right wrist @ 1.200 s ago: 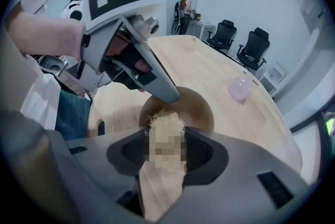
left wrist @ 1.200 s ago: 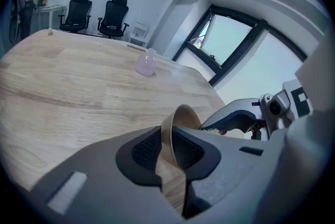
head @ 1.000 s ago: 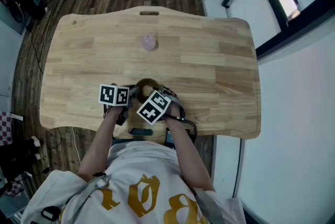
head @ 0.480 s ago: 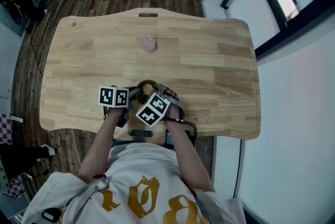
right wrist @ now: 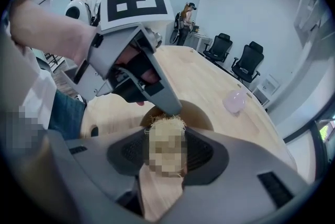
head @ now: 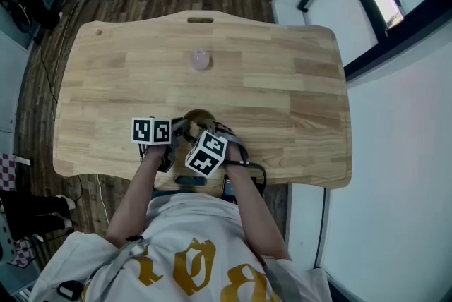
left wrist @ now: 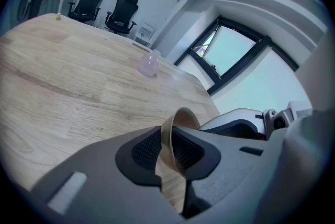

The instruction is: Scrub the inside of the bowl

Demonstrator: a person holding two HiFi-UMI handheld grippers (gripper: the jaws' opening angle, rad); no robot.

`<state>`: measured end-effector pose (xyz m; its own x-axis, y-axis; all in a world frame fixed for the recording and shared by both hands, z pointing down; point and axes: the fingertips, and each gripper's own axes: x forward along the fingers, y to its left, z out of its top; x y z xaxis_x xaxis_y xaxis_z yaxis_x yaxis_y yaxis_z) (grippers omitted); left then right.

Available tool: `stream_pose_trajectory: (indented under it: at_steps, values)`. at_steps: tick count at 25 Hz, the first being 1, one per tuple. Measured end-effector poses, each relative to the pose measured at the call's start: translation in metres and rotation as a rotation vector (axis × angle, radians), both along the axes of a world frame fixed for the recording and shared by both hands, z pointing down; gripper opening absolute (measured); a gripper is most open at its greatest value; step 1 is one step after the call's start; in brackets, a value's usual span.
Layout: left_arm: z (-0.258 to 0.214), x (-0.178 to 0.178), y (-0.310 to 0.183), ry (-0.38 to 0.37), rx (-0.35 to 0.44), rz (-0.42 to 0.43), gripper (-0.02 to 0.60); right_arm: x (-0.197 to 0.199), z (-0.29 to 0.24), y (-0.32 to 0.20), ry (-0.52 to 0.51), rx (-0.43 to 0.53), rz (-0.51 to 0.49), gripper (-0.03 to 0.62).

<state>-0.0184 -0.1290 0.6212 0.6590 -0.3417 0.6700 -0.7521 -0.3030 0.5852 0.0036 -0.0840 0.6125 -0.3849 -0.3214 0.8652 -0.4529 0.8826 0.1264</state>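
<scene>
The bowl [head: 200,116] is set close to the tabletop's [head: 282,82] near edge, just in front of the person. Bare wood is left open on the far, left and right sides. One pink item [head: 200,59] is placed well apart, toward the far edge.

In the head view the bowl is half covered by the marker cubes, and no grip can be read. In the left gripper view the bowl's wall is seen pinched between the left claw's [left wrist: 167,149] pads. In the right gripper view one pale fibrous scrubber [right wrist: 166,125] is seen clamped in the right claw [right wrist: 166,152], at the bowl's near rim. Contact cannot be told.

One bowl, one scrubber, two claws and two black chairs [left wrist: 86,3] are counted.
</scene>
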Motion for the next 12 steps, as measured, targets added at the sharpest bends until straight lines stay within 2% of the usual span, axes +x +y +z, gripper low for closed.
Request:
stream_pose_trajectory:
  at_steps: [8,12]
  values:
    - [-0.0033,-0.0036,-0.0018,-0.008,0.019,0.004,0.057,-0.0032,-0.0037,0.0053,-0.030,-0.046,-0.029,0.172]
    - [-0.0027,-0.0046,-0.0018,-0.030,0.030,0.020,0.052,-0.0013,-0.0022,0.0073,-0.002,-0.077,-0.024,0.172]
